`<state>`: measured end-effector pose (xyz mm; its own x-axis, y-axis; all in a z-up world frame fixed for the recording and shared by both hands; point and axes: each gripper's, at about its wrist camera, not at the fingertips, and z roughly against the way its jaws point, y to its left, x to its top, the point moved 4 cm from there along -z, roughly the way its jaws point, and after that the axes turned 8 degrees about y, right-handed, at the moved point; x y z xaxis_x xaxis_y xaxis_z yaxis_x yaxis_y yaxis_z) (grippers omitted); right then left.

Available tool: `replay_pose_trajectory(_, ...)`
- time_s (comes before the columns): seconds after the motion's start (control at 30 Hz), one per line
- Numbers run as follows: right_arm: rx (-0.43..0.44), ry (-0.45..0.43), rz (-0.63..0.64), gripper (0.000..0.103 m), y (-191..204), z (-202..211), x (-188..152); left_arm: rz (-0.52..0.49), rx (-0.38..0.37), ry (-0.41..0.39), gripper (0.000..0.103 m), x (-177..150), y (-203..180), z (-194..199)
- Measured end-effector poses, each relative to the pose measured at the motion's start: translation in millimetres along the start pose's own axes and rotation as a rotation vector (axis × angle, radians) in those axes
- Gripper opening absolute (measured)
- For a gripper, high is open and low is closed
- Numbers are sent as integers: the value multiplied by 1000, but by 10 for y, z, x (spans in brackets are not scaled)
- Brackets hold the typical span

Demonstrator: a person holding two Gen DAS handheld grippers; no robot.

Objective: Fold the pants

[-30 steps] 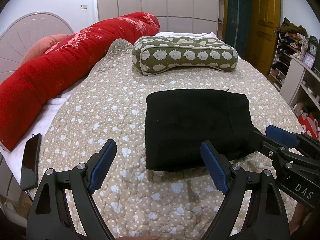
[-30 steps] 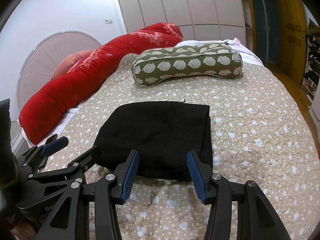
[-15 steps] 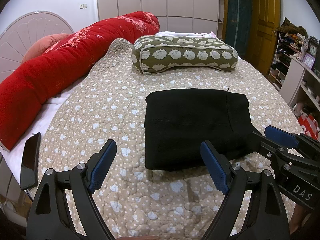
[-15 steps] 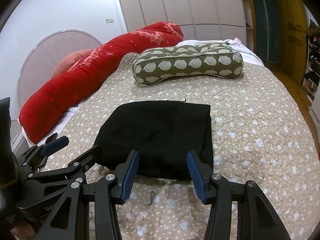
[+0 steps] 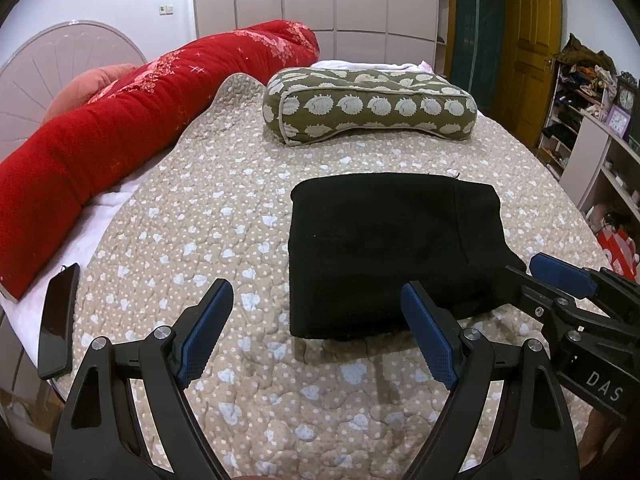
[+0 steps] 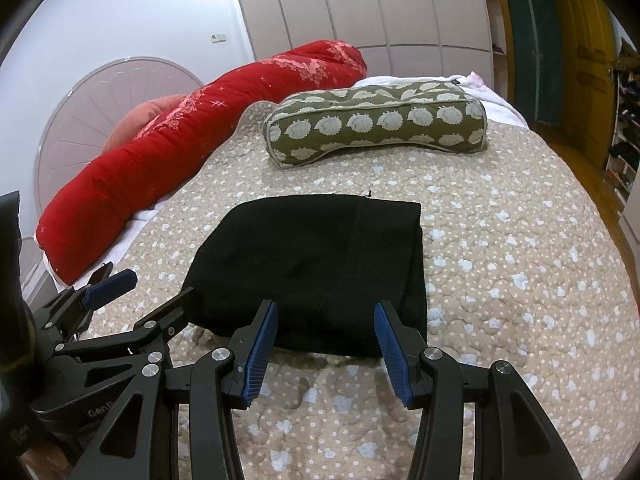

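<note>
The black pants lie folded into a flat rectangle on the beige quilted bed; they also show in the right wrist view. My left gripper is open and empty, held just short of the pants' near left corner. My right gripper is open and empty, its blue pads just before the pants' near edge. The right gripper also shows at the right of the left wrist view, and the left gripper at the left of the right wrist view.
A green patterned pillow lies behind the pants. A long red bolster runs along the bed's left side. A black phone lies at the left bed edge. Shelves stand at the right.
Both grippers have drawn back very slightly from the pants. The pants have not moved.
</note>
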<state>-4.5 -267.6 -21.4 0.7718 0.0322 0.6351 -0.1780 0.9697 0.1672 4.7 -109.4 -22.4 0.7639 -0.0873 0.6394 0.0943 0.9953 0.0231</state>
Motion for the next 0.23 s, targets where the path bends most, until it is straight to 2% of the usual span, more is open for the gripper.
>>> replay_pose_trajectory(0.23, -36, -7, -30, 48, -246, -22, 2, -18, -27, 8, 86, 30, -23, -39)
